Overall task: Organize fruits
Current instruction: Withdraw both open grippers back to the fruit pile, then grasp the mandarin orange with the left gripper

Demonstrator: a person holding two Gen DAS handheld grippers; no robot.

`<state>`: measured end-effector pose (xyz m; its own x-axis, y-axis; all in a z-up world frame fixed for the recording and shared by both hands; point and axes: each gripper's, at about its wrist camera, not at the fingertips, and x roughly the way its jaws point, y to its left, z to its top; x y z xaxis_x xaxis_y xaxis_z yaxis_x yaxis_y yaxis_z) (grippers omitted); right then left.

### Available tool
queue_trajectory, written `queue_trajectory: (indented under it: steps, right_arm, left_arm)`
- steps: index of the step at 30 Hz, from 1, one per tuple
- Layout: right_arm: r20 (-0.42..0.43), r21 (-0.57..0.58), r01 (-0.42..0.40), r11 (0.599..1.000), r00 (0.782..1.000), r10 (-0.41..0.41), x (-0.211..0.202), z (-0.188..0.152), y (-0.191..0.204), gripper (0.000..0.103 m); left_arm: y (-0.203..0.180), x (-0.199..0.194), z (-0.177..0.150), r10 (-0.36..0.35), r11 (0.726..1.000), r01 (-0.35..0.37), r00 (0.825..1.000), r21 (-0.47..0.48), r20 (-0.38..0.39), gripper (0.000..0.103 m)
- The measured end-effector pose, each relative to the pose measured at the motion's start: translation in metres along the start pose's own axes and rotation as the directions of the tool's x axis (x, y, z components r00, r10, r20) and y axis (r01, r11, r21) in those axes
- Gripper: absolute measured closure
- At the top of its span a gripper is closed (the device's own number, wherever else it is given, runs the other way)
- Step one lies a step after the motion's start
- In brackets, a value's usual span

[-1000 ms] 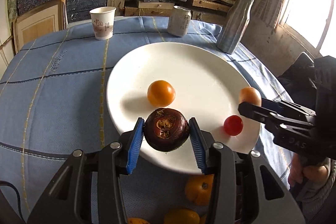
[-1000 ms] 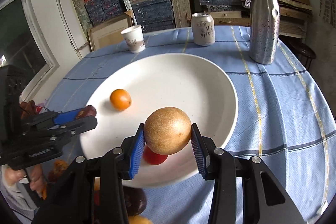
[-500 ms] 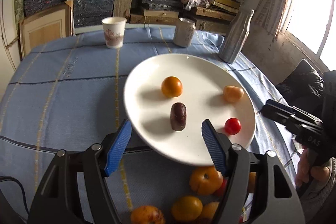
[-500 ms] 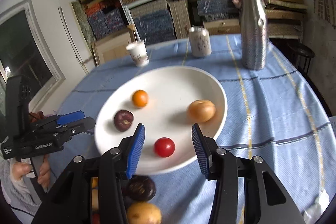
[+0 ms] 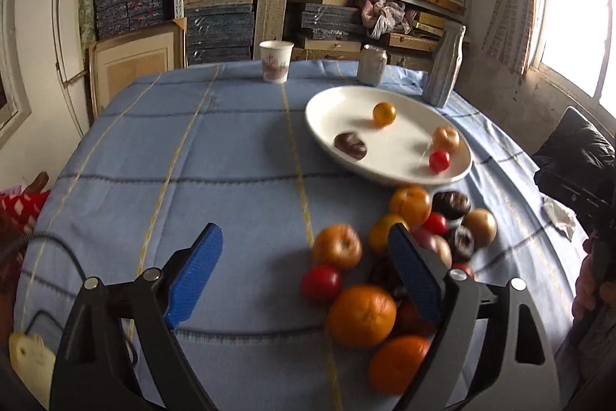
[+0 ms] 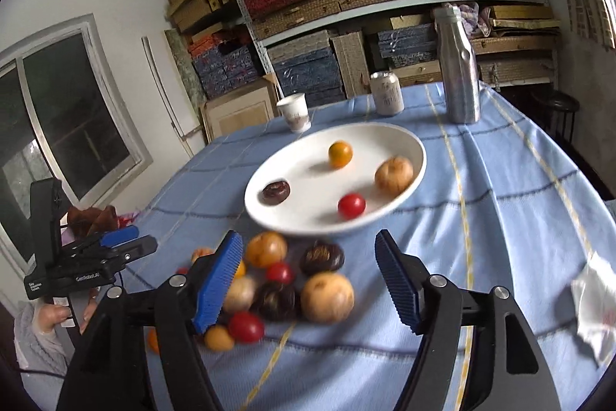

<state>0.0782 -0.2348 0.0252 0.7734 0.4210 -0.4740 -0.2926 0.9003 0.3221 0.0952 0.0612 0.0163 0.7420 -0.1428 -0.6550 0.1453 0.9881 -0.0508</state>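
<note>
**Four fruits on the plate, both claws spreading over the loose pile**

While both claws spread their jaws with nothing between the ribbed blue pads, the round white plate (image 6: 408, 141) sits toward the far side of the counter (image 6: 500, 218), which is covered in a pale blue woven cloth crossed by yellow and dark stripes. On the plate's smooth glazed face lie four fruits, well apart from one another: a small glossy orange one (image 6: 340, 153) at the far side, a dark purple wrinkled one (image 6: 275, 192) at the left, a round tan one with a matte speckled skin (image 6: 394, 175) at the right rim, and a shiny red cherry tomato (image 6: 351, 205) at the near edge.

Just near of the plate, a loose pile of fruit (image 6: 285, 280) rests on the cloth: oranges, red tomatoes, dark wrinkled rounds and tan speckled ones, many touching.

In the right wrist view the right claw (image 6: 308, 282) hangs above this pile, black arms angled outward. The left claw (image 5: 304, 274) hangs over bare cloth at the pile's left edge, its right pad in front of the fruit; it also shows from the side at the left of the right wrist view (image 6: 127, 243).

Along the far edge stand a paper cup (image 6: 294, 112), a cylindrical can (image 6: 387, 93) and a tall metal bottle (image 6: 459, 64) with a dented shoulder. A crumpled white paper (image 6: 595, 307) lies at the near right.
</note>
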Motion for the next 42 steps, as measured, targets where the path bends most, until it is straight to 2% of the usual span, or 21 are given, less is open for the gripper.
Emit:
queue_trajectory:
  steps: [5, 11, 15, 18, 26, 30, 34, 36, 39, 42]
  right_arm:
    - [-0.014, 0.003, 0.002, 1.000, 1.000, -0.002, 0.000, -0.006, 0.000, 0.028]
    - [-0.021, 0.004, 0.005, 1.000, 1.000, -0.005, 0.000, -0.007, 0.000, 0.027]
    - [-0.025, -0.010, 0.005, 1.000, 1.000, -0.005, 0.000, -0.009, 0.004, 0.026]
    - [-0.021, -0.021, 0.007, 1.000, 1.000, -0.008, -0.001, -0.009, 0.006, 0.026]
    - [-0.010, -0.012, 0.010, 1.000, 1.000, -0.011, -0.002, -0.008, 0.003, 0.025]
    - [-0.009, -0.017, 0.007, 1.000, 1.000, -0.007, -0.003, -0.009, 0.003, 0.025]
    - [-0.009, -0.017, 0.004, 1.000, 1.000, -0.004, -0.003, -0.009, 0.004, 0.025]
    - [-0.012, -0.020, 0.002, 1.000, 1.000, -0.002, -0.003, -0.010, 0.006, 0.025]
    - [-0.013, -0.027, 0.002, 1.000, 1.000, -0.003, -0.003, -0.010, 0.008, 0.025]
    - [-0.018, -0.025, 0.003, 1.000, 1.000, -0.004, -0.002, -0.010, 0.007, 0.025]
  left_arm:
    - [-0.003, 0.004, -0.024, -0.001, 1.000, 0.003, 0.999, 0.031, -0.049, 0.017]
    - [-0.023, 0.015, -0.030, 0.004, 0.994, 0.005, 0.997, 0.107, -0.082, 0.017]
    - [-0.032, 0.022, -0.034, 0.034, 0.989, -0.018, 0.994, 0.149, -0.101, 0.017]
    - [-0.030, 0.025, -0.034, 0.050, 0.989, -0.033, 0.993, 0.147, -0.110, 0.008]
    - [-0.011, 0.007, -0.038, 0.076, 0.990, -0.067, 0.995, 0.127, -0.064, 0.004]
    - [0.009, -0.010, -0.047, 0.076, 0.994, -0.074, 0.997, 0.078, -0.032, 0.004]
    - [0.043, -0.018, -0.052, 0.141, 0.989, -0.142, 0.989, -0.039, -0.039, 0.005]
    - [0.051, -0.023, -0.052, 0.118, 0.990, -0.120, 0.993, -0.079, -0.030, 0.005]
    - [0.041, -0.029, -0.052, 0.097, 0.994, -0.097, 0.995, -0.043, 0.004, 0.005]
    - [0.022, -0.023, -0.052, 0.101, 0.994, -0.100, 0.995, 0.037, -0.005, 0.005]
